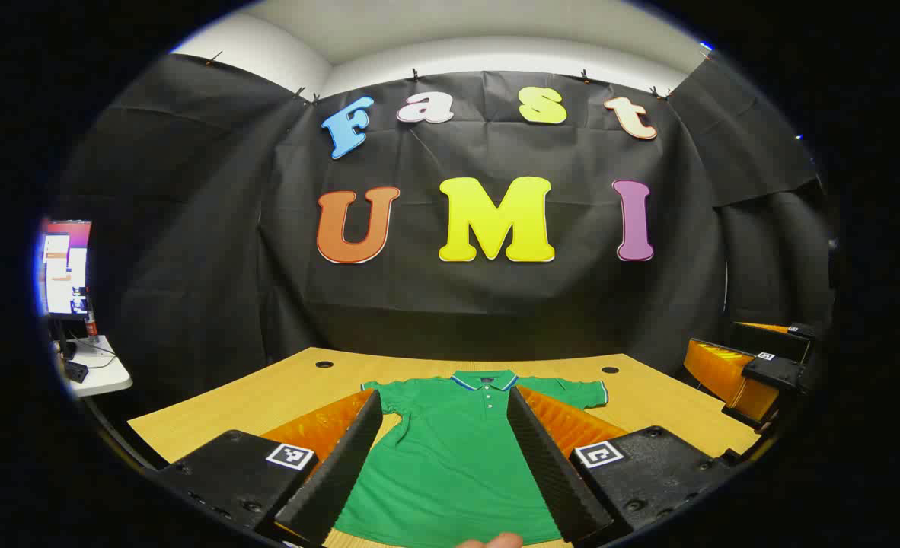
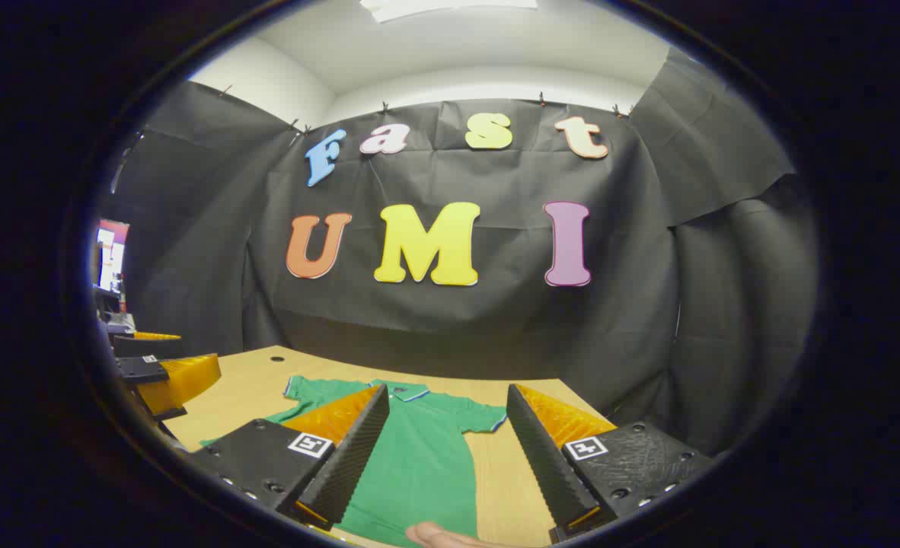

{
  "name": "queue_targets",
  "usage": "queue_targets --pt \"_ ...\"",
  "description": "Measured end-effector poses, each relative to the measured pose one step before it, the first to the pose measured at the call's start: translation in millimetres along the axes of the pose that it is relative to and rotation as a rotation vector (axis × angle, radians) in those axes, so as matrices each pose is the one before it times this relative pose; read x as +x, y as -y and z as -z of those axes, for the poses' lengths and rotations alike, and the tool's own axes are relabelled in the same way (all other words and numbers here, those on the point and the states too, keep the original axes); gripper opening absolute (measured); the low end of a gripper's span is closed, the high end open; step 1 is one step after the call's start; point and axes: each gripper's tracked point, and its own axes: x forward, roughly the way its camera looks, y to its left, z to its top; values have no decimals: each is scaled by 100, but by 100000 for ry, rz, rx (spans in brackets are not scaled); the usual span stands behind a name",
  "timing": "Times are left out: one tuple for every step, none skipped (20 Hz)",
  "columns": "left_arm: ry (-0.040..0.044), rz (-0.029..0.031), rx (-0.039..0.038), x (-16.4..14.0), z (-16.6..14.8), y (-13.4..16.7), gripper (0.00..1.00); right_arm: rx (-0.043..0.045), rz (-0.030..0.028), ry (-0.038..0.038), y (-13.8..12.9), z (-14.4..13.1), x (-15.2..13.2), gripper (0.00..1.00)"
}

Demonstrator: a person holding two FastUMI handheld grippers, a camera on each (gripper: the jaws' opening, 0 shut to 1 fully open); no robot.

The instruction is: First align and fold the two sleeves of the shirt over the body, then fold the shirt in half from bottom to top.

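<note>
Broadly, a wooden worktop point(image 1: 267, 396) fills the lower part of both views, set against the booth's black cloth wall. On it a green polo shirt point(image 1: 457, 457) lies flat, collar toward the wall, short sleeves spread to the sides. In the left gripper view the left gripper point(image 1: 444, 464) hangs above the shirt's body, fingers spread wide, holding nothing, and the right gripper point(image 1: 754, 369) shows at the far right edge. In the right gripper view the right gripper point(image 2: 447, 457) is likewise spread and empty over the shirt's right side. A fingertip point(image 1: 492, 541) peeks in at the bottom. A monitor point(image 1: 65, 266) glows far left.
</note>
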Motion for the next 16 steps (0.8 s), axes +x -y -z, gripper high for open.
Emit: queue_targets --pt "622 -470 278 5 -168 -175 100 -904 -693 -519 -224 220 107 95" --pt "401 50 98 123 -122 85 100 -402 -406 -539 -160 189 57 95" --pt "-281 106 -130 182 221 161 100 -374 -791 -475 -158 169 96 97" --pt "-343 527 -510 -27 357 155 100 -136 -412 -321 -90 130 142 97" --pt "-449 878 -580 274 256 464 100 52 76 -314 52 96 85 97" --pt "-760 672 -143 206 164 152 100 179 187 -113 142 -24 52 97" --pt "-666 158 385 279 196 138 100 121 58 -220 98 113 168 93" --pt "-410 -50 785 187 98 -167 100 -17 -10 -286 80 30 88 97" --pt "-272 347 726 209 178 233 100 -99 -313 -67 8 14 85 97" --pt "-671 690 413 1 233 146 100 -457 -437 -179 104 -30 50 97" --pt "-485 554 -133 -284 300 202 100 -15 763 127 314 -15 91 97" --pt "112 687 -78 130 -59 347 100 62 641 26 267 -41 26 95" --pt "227 423 128 35 -31 92 100 75 197 -107 -6 67 32 95" --pt "258 31 369 48 -12 99 100 -272 -378 -466 -151 52 25 97" --pt "236 -125 398 54 -150 -135 100 -796 -450 -489 -172 265 134 95" --pt "311 -152 299 -92 -61 -23 100 -1355 -607 -339 -232 141 -28 95"
